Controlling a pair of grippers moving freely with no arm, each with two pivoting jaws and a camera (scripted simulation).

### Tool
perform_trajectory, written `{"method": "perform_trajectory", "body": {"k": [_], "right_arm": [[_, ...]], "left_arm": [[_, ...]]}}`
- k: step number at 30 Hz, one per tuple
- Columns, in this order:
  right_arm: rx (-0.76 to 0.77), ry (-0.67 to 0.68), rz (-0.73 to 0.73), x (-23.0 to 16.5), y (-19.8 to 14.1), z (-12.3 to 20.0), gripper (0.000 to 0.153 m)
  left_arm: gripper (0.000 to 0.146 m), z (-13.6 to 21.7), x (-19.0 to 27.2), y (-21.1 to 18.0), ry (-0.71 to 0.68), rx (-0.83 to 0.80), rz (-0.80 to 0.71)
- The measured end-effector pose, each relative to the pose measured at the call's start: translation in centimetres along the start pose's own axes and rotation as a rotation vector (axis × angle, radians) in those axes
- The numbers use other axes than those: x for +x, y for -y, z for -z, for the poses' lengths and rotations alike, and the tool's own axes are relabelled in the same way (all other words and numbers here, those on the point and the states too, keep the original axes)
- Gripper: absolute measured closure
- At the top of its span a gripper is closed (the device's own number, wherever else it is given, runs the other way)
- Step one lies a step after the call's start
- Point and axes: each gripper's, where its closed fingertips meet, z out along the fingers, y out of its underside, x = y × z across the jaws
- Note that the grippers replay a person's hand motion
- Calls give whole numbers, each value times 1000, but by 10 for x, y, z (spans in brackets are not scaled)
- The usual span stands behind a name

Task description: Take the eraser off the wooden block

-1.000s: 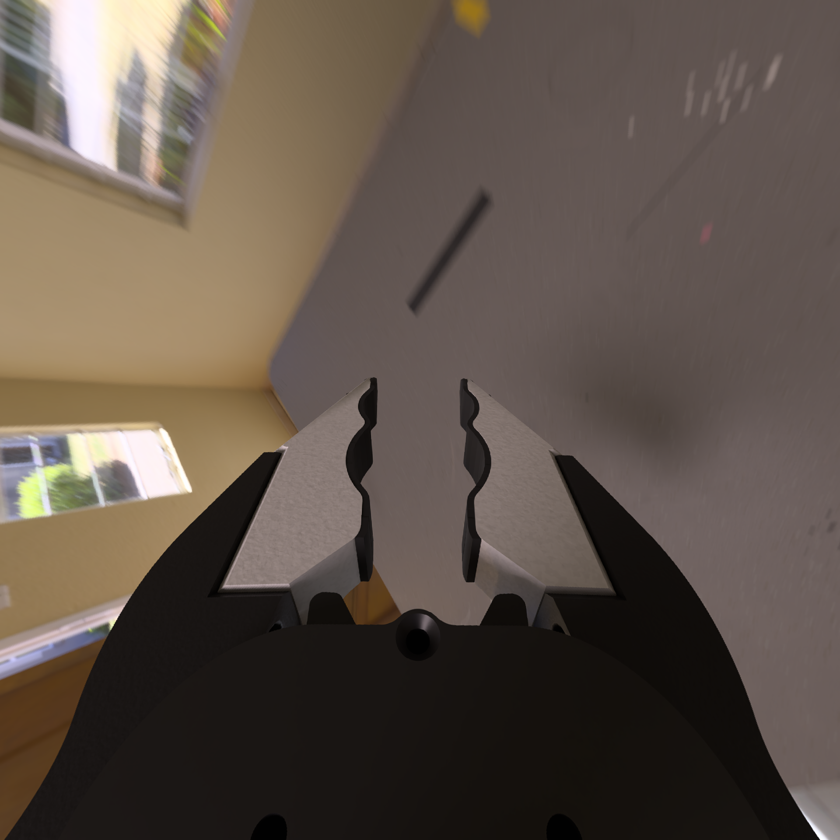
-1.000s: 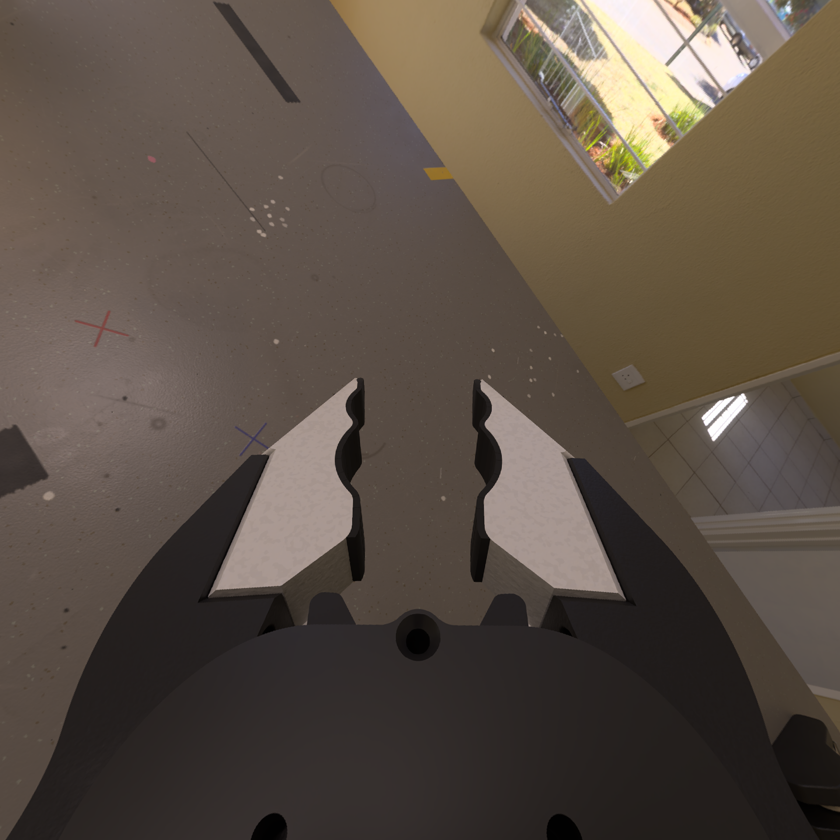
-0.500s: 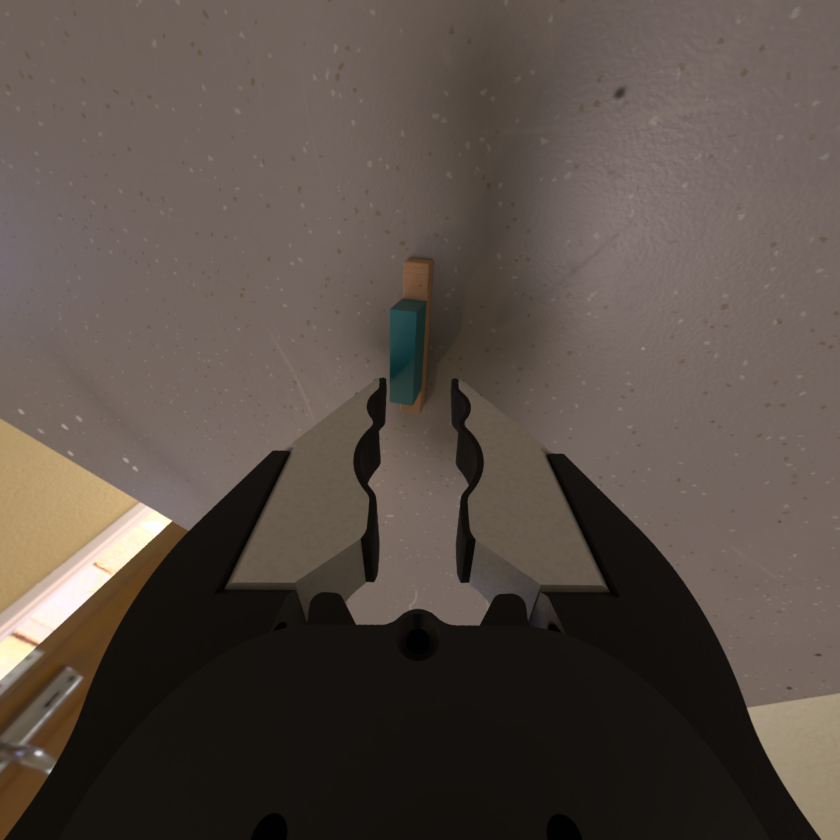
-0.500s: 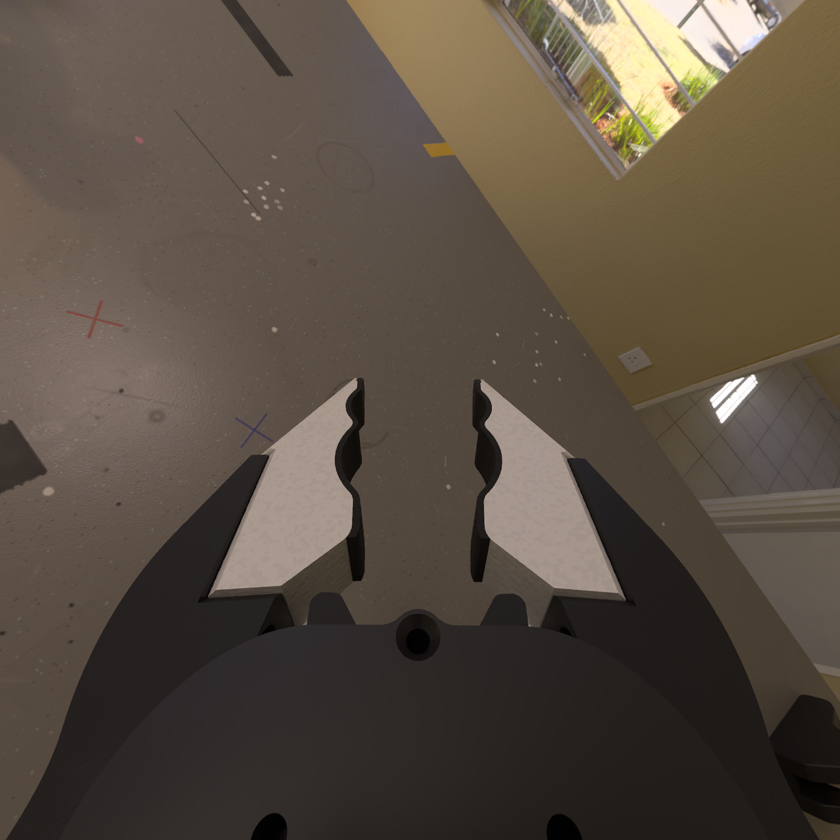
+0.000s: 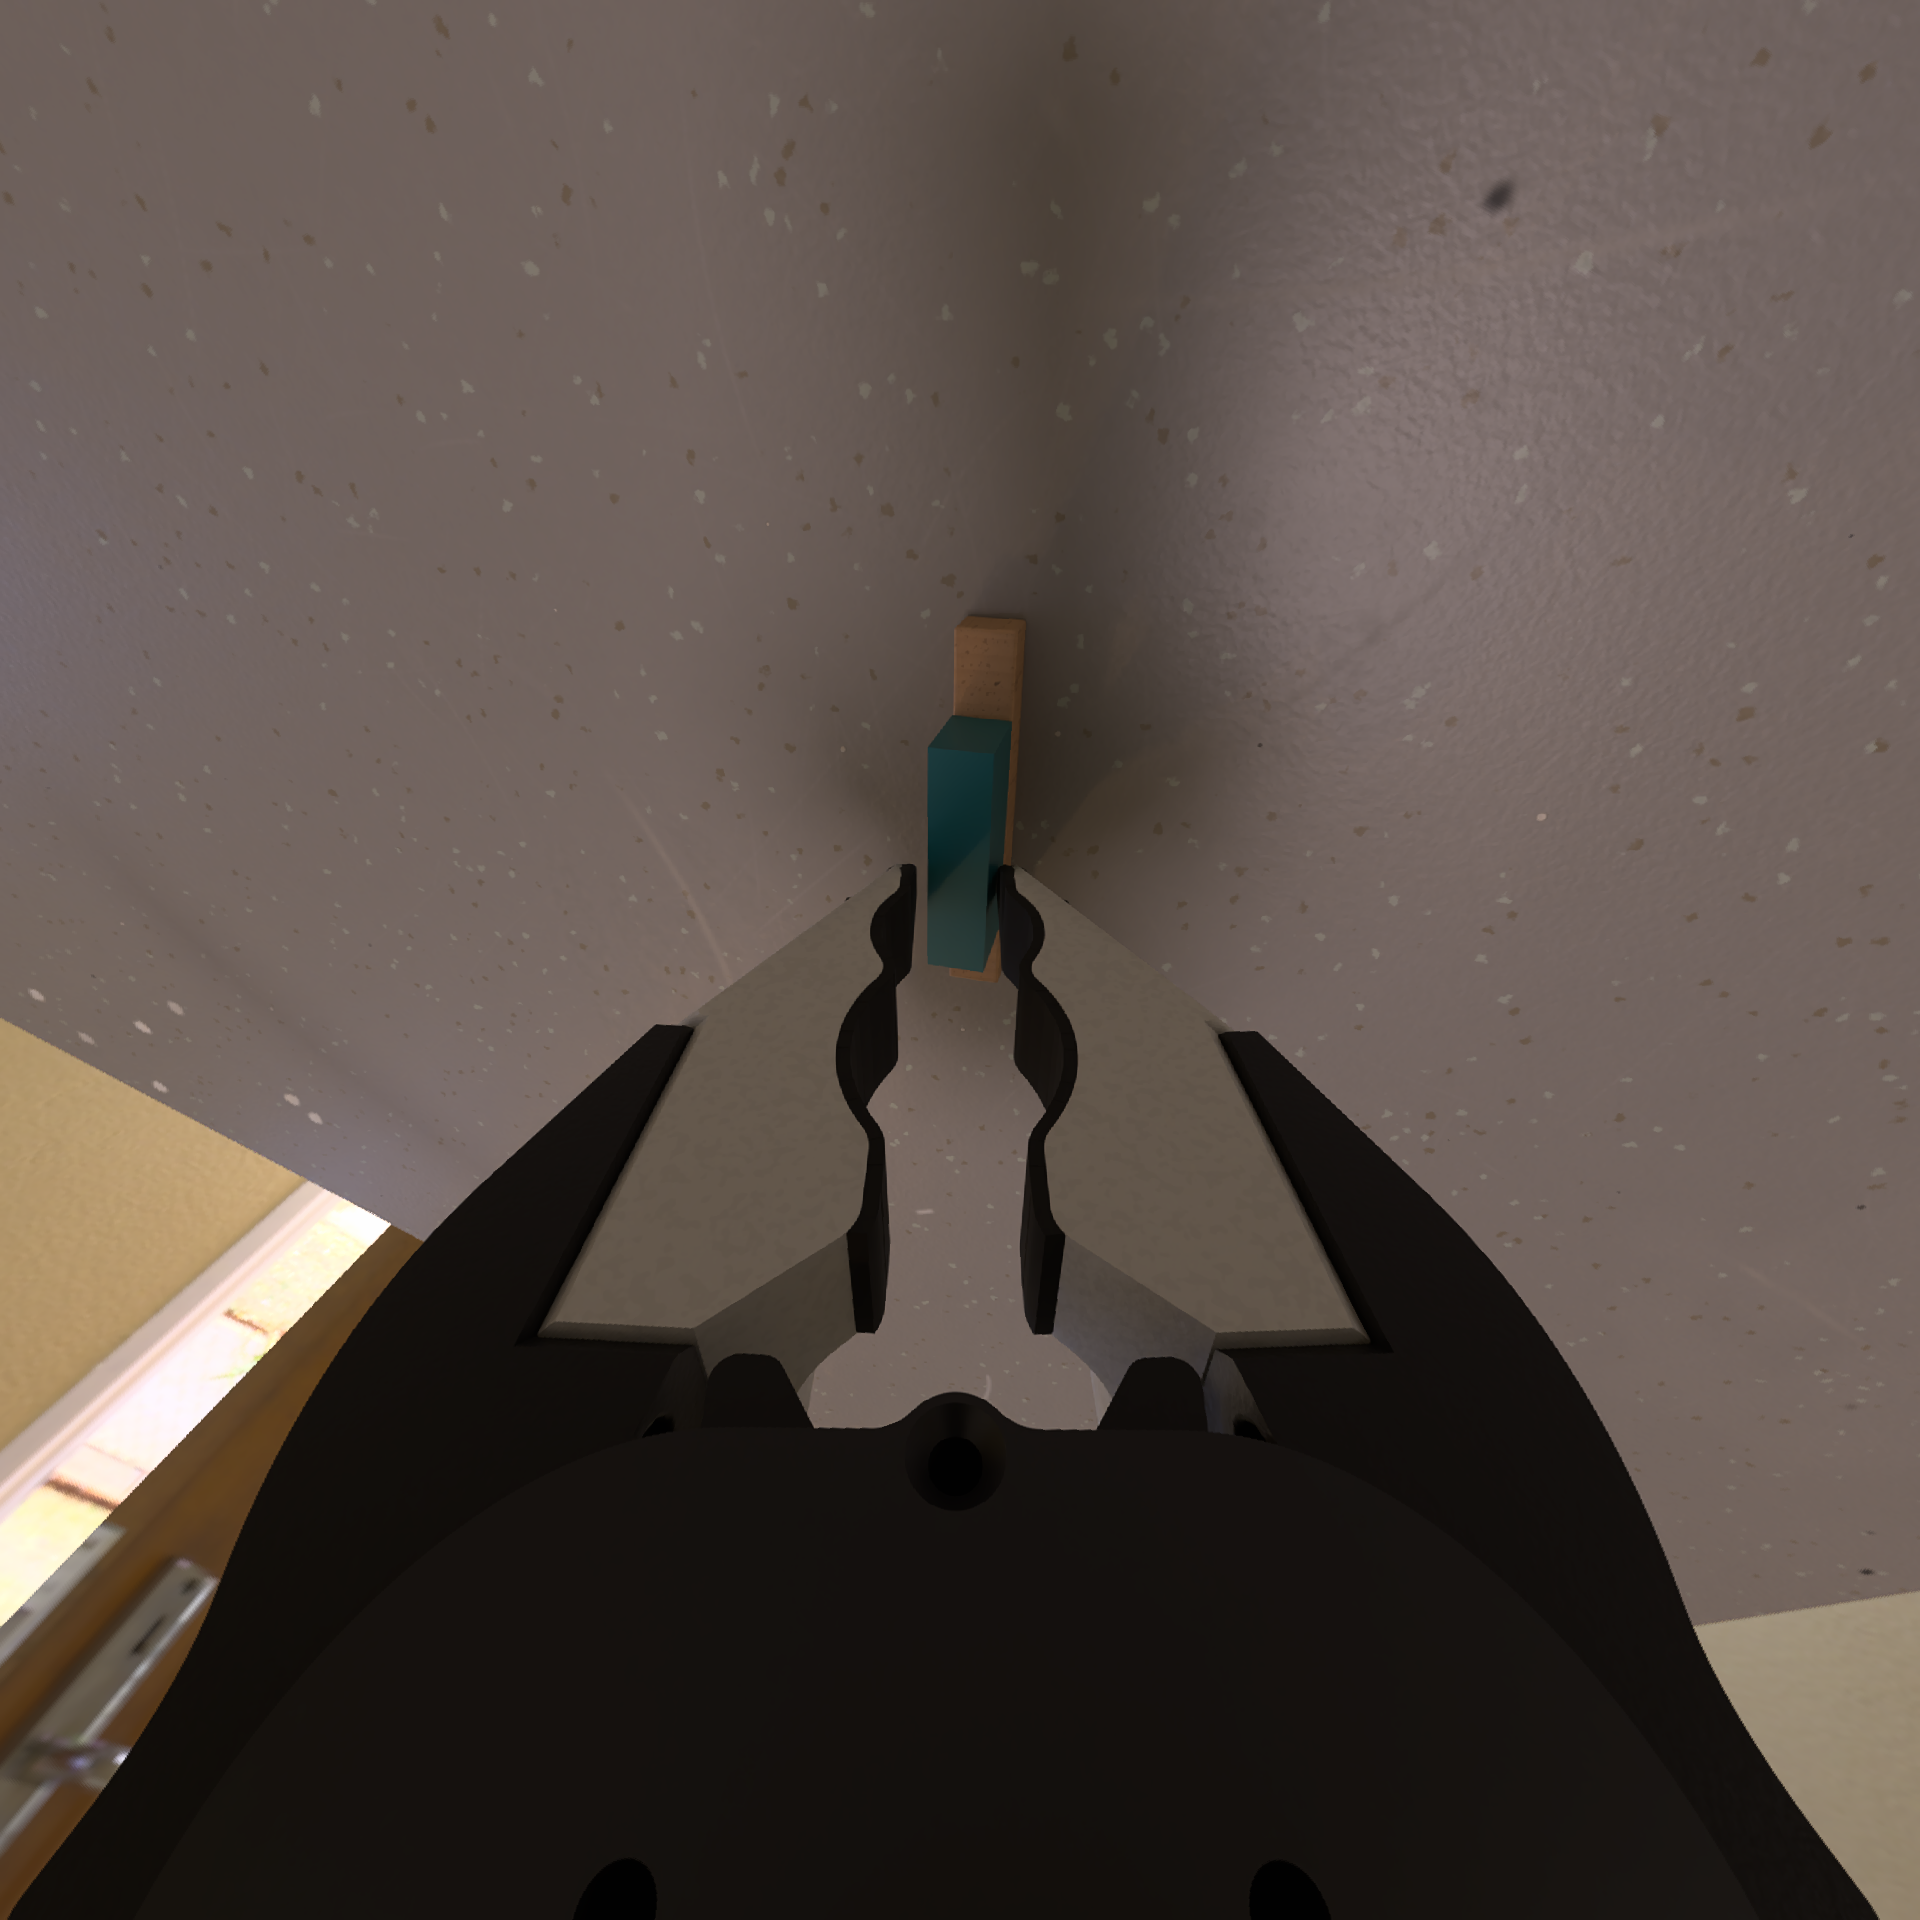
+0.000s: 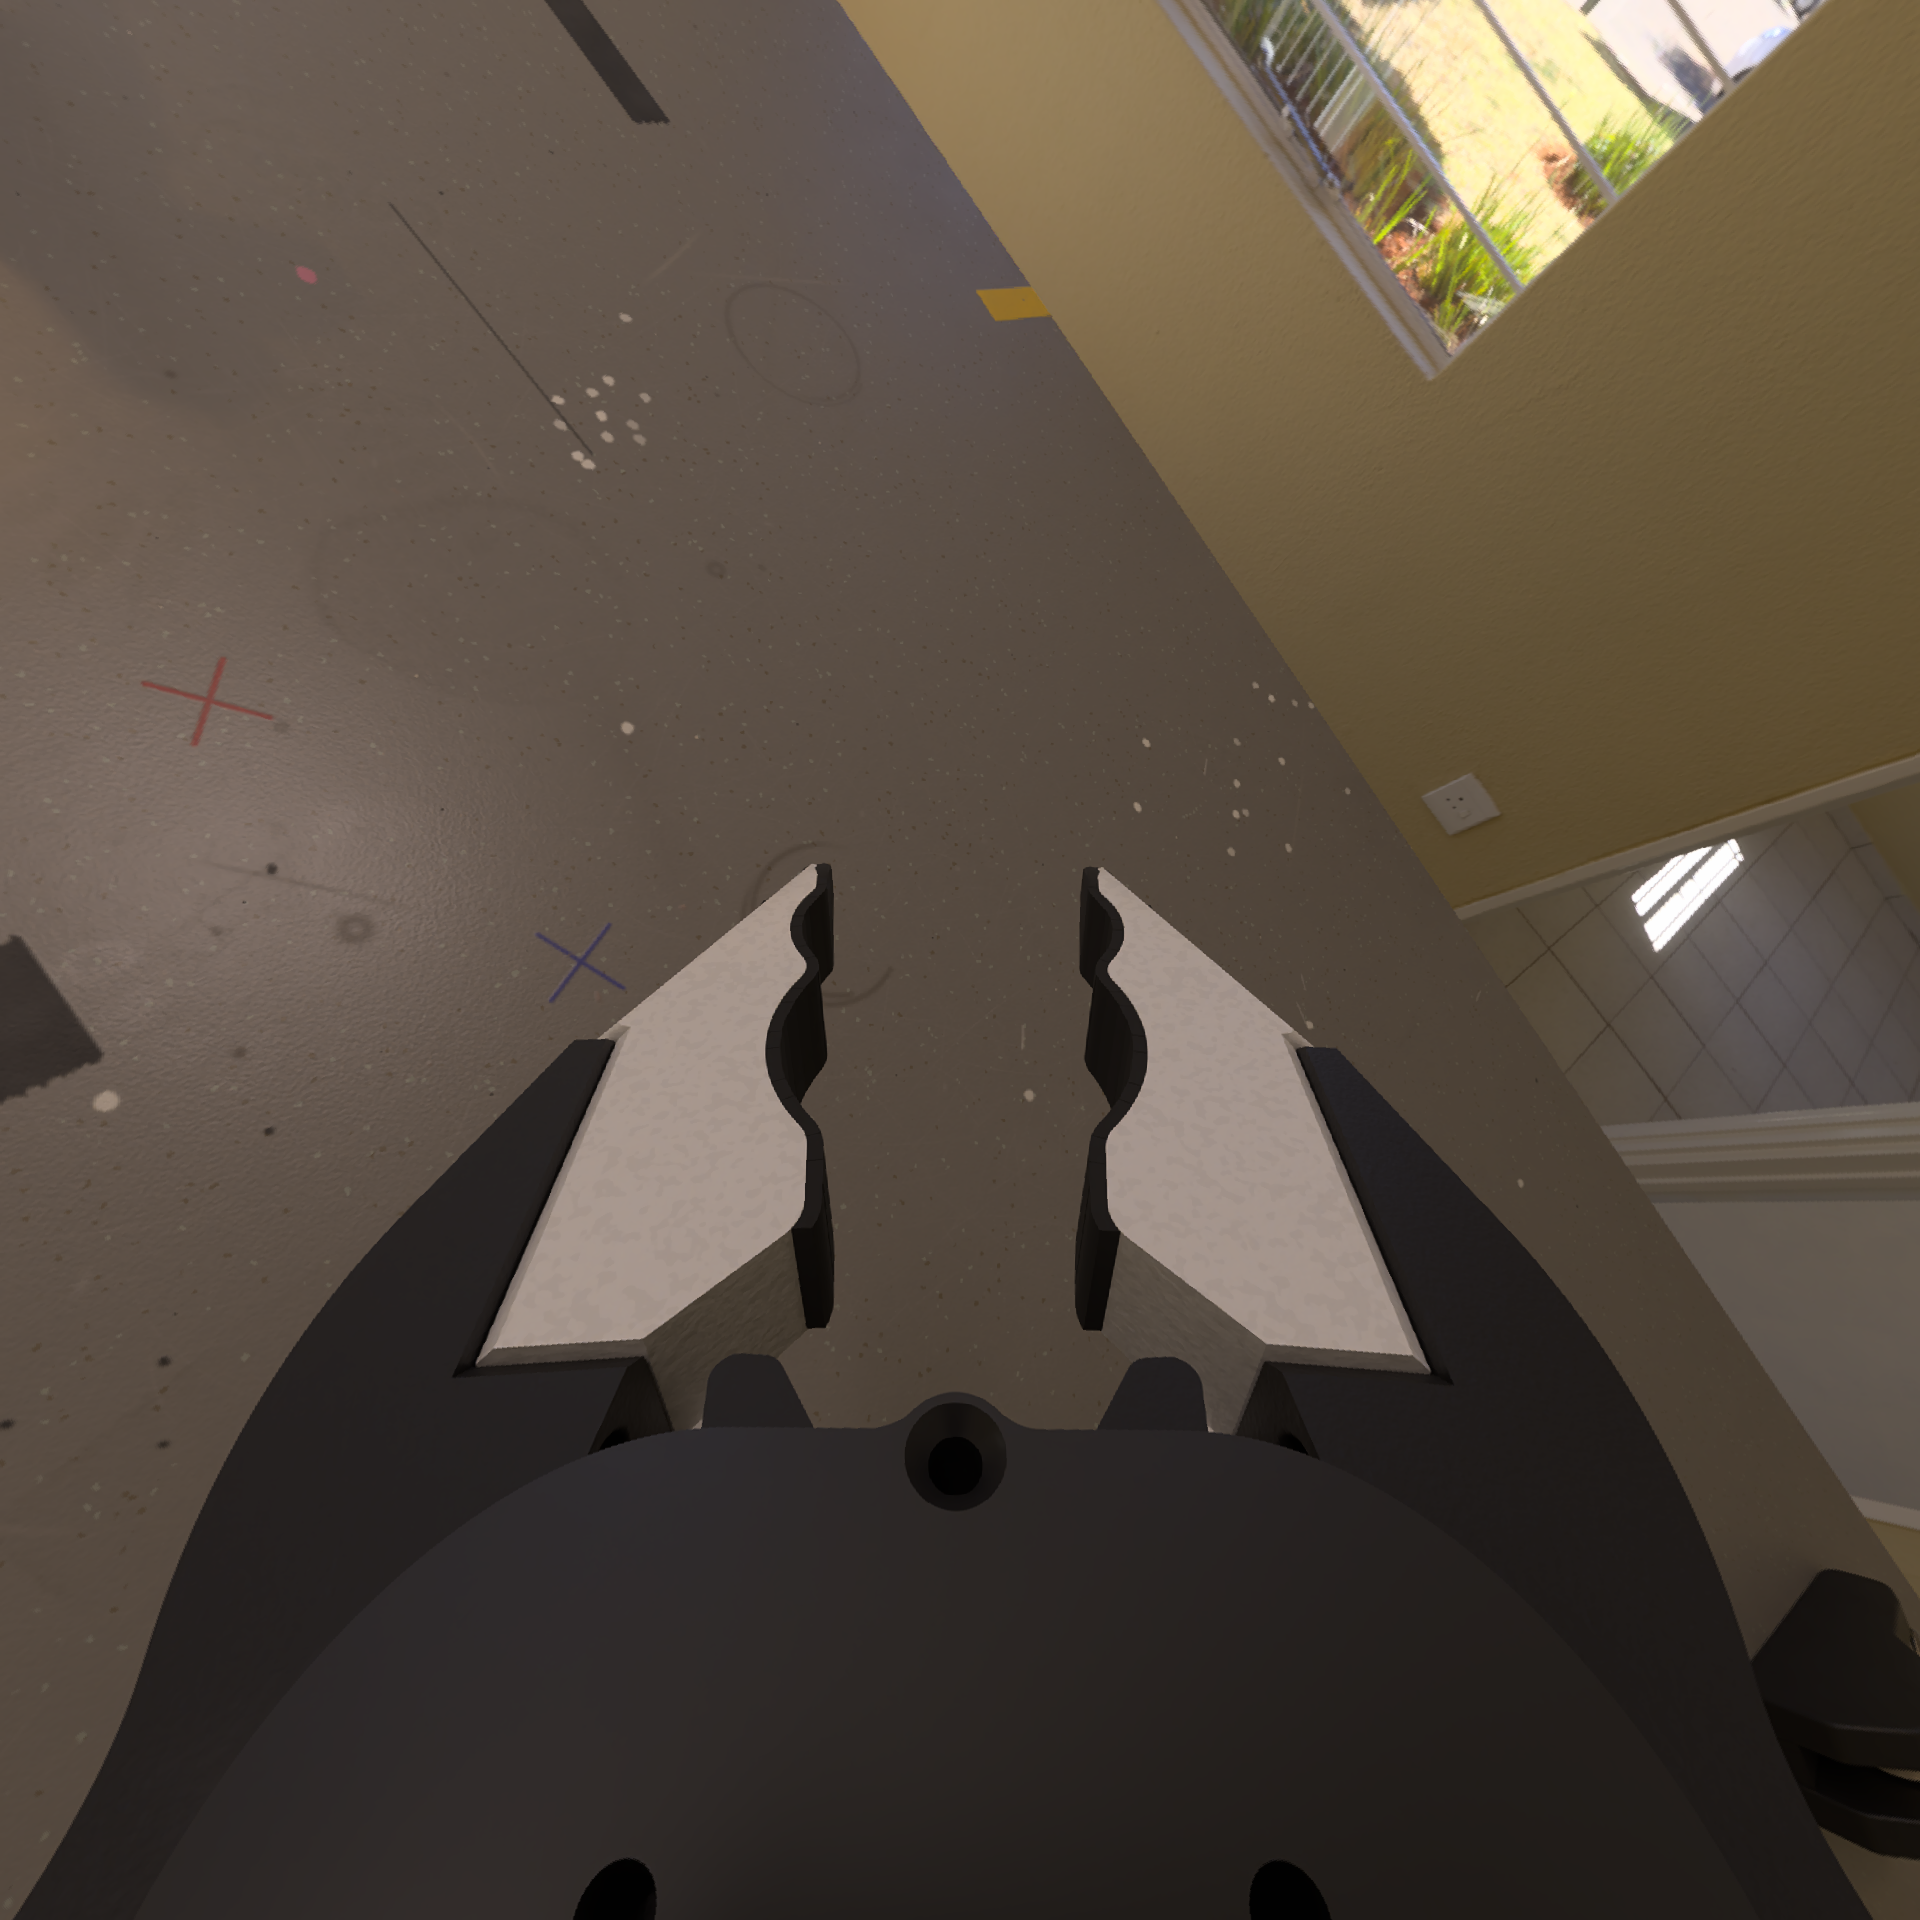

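A teal eraser (image 5: 966, 831) lies lengthwise on a thin wooden block (image 5: 987, 665) on the speckled grey table (image 5: 416, 520). My left gripper (image 5: 956, 873) looks down on it. Its jaws are narrowed around the eraser's near end, one fingertip on each side. A thin sliver of table shows between the left fingertip (image 5: 904, 883) and the eraser. The right fingertip sits against the block's edge. The eraser still rests on the block. My right gripper (image 6: 956, 873) is open and empty over a bare part of the table (image 6: 520, 623). The eraser and block do not show in the right wrist view.
In the right wrist view the table carries a red cross (image 6: 208, 701), a blue cross (image 6: 582, 961), black strips (image 6: 42, 1018) and a yellow patch (image 6: 1013, 303). Its edge runs diagonally along a yellow wall (image 6: 1351, 520). A dark object (image 6: 1849, 1714) sits at the lower right.
My left gripper swung from facing the table edge and wall down onto the eraser, moved closer, and its jaws narrowed around the eraser's near end. The right gripper drifted slightly, still open.
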Motion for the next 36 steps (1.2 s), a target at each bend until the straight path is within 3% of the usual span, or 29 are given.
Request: {"method": "perform_trajectory", "body": {"k": [6, 10, 13, 17, 20, 23, 26, 29, 32, 36], "right_arm": [[6, -2, -1, 1, 1, 2, 105], [9, -5, -1, 2, 1, 4, 105], [17, -9, -5, 3, 2, 6, 105], [22, -12, -4, 3, 4, 6, 105], [23, -10, 1, 3, 5, 6, 105], [26, -10, 8, 3, 6, 6, 105], [40, -13, 9, 4, 6, 11, 105], [68, -11, 3, 5, 8, 17, 105], [79, -14, 5, 6, 7, 22, 105], [103, -13, -4, 9, 7, 27, 105]], "left_arm": [[134, 4, -4, -1, 37, 8, -4], [134, 40, -19, 3, 142, 84, 13], [134, 104, -42, 18, 324, 209, 43], [134, 230, -42, 74, 583, 493, 12], [134, 309, 6, 147, 587, 747, -107], [134, 338, 78, 229, 452, 885, -275], [134, 313, 155, 307, 322, 904, -469], [134, 246, 217, 369, 205, 828, -612], [134, 174, 252, 409, 114, 716, -653], [134, 115, 270, 431, 21, 618, -633]]}}
